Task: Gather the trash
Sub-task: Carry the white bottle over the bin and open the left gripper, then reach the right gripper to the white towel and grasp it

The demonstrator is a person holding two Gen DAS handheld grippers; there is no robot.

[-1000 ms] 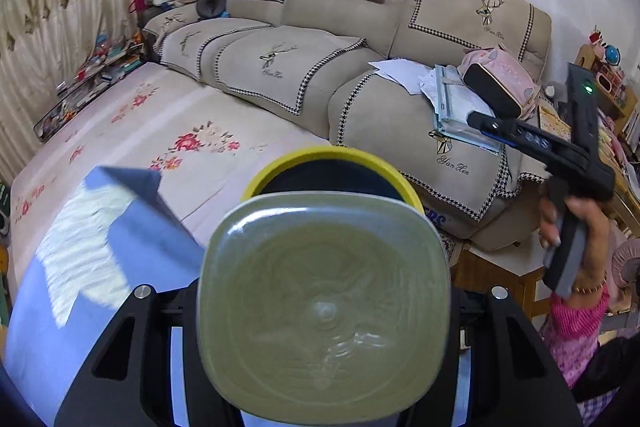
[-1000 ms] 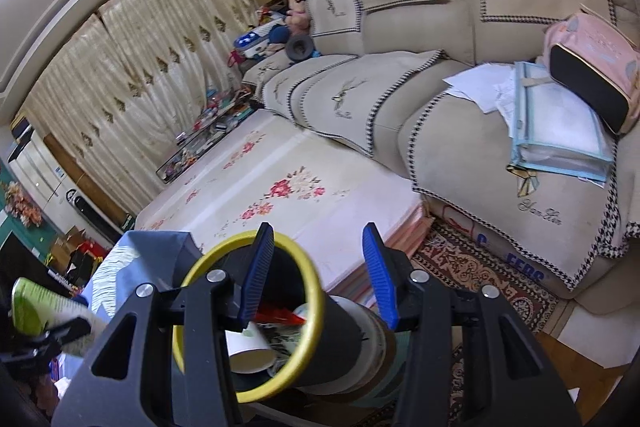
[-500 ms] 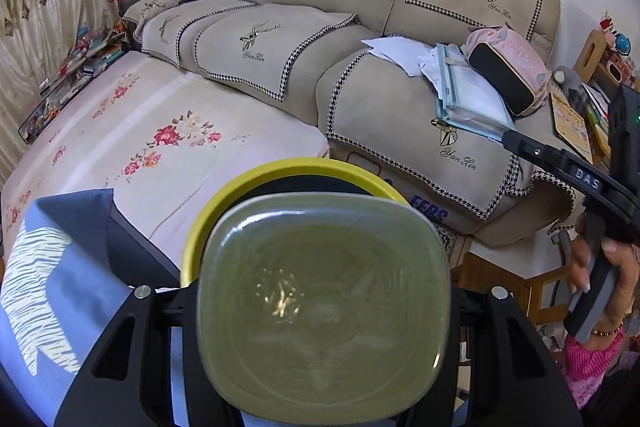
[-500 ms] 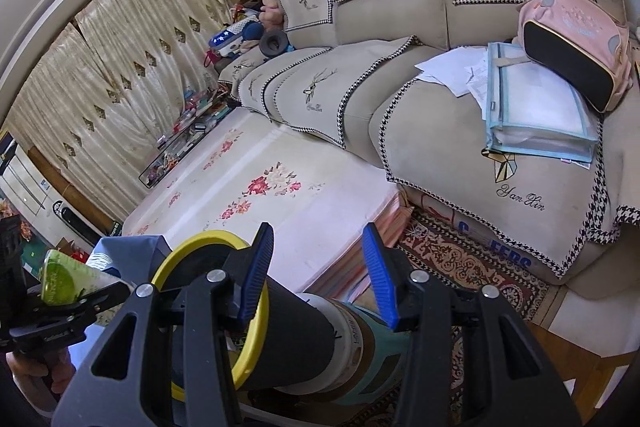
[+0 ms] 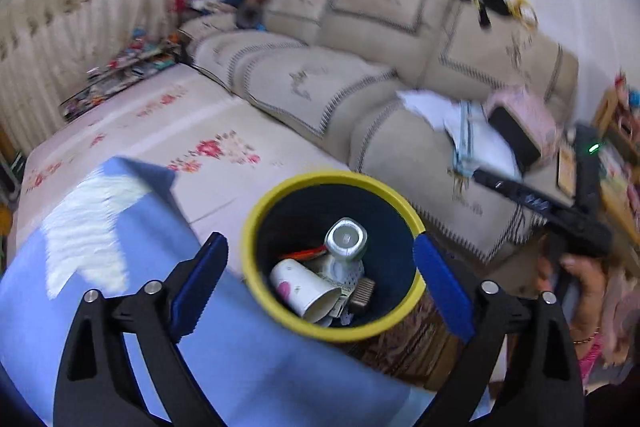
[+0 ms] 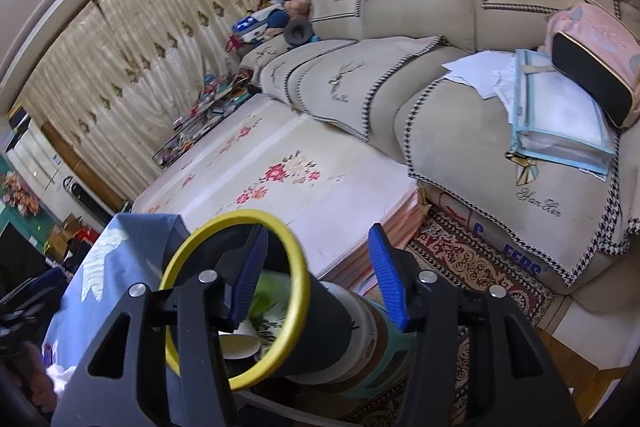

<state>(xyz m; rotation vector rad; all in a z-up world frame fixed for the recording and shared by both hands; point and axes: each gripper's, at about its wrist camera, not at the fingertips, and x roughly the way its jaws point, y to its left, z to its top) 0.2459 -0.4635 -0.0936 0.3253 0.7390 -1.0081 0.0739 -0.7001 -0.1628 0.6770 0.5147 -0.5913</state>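
1. The bin [image 5: 332, 255], black with a yellow rim, stands straight ahead of and below the left gripper [image 5: 320, 283]. Its mouth faces up toward the left wrist view, and its rim fills the gap between the two blue fingers [image 5: 200, 277].
2. The left fingers have just been opening and now stand spread wide with nothing between them. A bottle [image 5: 346, 241] lies inside the bin, bottom end up, beside a paper cup [image 5: 306, 293] and other scraps.
3. The right gripper [image 6: 316, 279] reaches the bin [image 6: 320, 327] from the side. Its left finger [image 6: 248, 277] lies inside the yellow rim and its right finger outside the black wall, so the wall runs between them. Its fingers have just been opening a little, and whether the pads press the wall cannot be told.
4. In the right wrist view the bin's long axis appears to tilt, mouth toward the left gripper's side.
5. A blue cloth [image 5: 132, 291] covers the surface to the left of the bin.
6. Judgement: the drop looks done. The left hand is free to fetch more trash, while the right hand [image 5: 580, 275] is the one at the bin.
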